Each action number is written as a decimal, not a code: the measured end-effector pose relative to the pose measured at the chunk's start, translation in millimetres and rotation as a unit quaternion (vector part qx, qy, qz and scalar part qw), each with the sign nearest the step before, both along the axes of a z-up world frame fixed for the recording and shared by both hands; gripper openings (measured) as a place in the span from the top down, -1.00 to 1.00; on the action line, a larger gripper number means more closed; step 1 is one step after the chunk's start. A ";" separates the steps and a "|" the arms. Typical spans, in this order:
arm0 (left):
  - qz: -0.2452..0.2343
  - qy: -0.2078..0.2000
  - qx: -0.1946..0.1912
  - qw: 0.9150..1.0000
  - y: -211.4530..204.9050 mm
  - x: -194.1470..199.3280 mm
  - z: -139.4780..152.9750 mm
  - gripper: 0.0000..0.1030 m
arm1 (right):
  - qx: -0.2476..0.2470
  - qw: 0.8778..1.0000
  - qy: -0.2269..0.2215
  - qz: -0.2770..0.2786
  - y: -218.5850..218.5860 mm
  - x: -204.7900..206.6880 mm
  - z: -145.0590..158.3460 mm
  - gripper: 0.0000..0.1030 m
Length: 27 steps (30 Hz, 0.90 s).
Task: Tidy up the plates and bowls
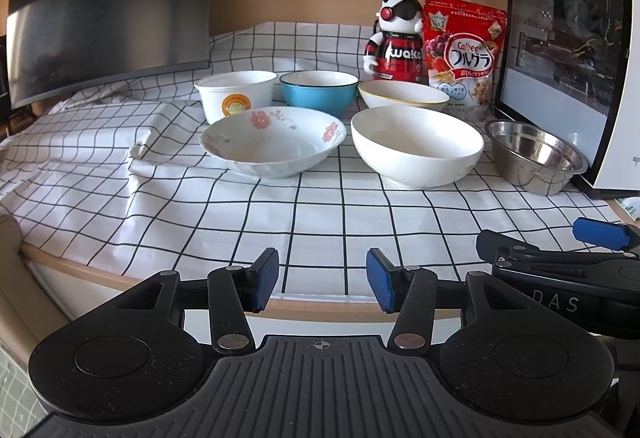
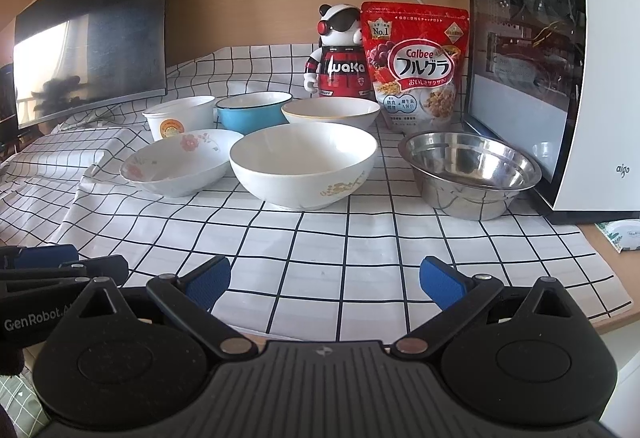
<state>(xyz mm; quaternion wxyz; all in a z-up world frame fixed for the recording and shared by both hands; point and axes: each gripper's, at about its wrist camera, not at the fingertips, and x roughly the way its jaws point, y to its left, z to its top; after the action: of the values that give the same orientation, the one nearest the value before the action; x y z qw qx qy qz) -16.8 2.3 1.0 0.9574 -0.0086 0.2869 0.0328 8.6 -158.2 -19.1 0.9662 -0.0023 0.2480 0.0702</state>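
Six bowls in two rows on a black-and-white checked tablecloth (image 2: 304,250), none stacked. Front row: floral-rimmed dish (image 2: 182,162) at ten o'clock from the right gripper (image 2: 324,284), large white bowl (image 2: 303,164) at twelve o'clock, steel bowl (image 2: 470,172) at one o'clock, just beside the white glass-fronted appliance (image 2: 592,78). Back row, left to right: white paper tub (image 2: 180,116) with an orange label, blue bowl (image 2: 254,112), shallow gold-rimmed bowl (image 2: 331,114), close together behind the front row.

Right gripper low over the near edge of the cloth, blue pads (image 2: 440,280) spread wide, holding nothing. Left gripper (image 1: 322,280) likewise at the near table edge, pads (image 1: 264,278) apart by a narrower gap, empty too; floral dish at eleven o'clock, large white bowl at one o'clock. Both grippers well apart from every bowl.

Toy robot figure (image 2: 340,50) and red Calbee cereal bag (image 2: 416,64) upright against the wall at twelve to one o'clock, behind the back row. Dark monitor (image 2: 92,34) at ten o'clock.
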 end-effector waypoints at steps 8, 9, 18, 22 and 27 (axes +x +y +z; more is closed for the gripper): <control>0.003 0.003 0.000 1.000 -0.8 3.5 -2.4 -0.05 | 0.000 1.000 0.003 -0.001 0.4 2.9 -2.1 -0.96; 0.003 0.004 0.000 1.000 -0.5 4.1 -2.8 -0.05 | 0.000 1.000 0.004 -0.001 0.7 4.0 -2.6 -0.96; 0.008 0.013 -0.003 1.000 0.4 9.2 -6.7 -0.04 | -0.003 1.000 0.010 0.001 4.2 9.8 -7.0 -0.96; 0.010 0.018 -0.009 1.000 2.2 12.4 -9.2 -0.05 | -0.002 1.000 0.015 0.000 4.7 12.1 -8.7 -0.96; -0.016 0.050 -0.057 0.997 17.0 24.4 -11.8 -0.04 | 0.019 0.999 0.030 -0.005 1.2 19.6 -5.4 -0.96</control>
<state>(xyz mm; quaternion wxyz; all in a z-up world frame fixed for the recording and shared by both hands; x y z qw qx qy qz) 7.6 19.3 -10.8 0.9401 -0.0568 0.3361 0.0015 28.2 -157.0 -24.6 0.9585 0.0196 0.2758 0.0703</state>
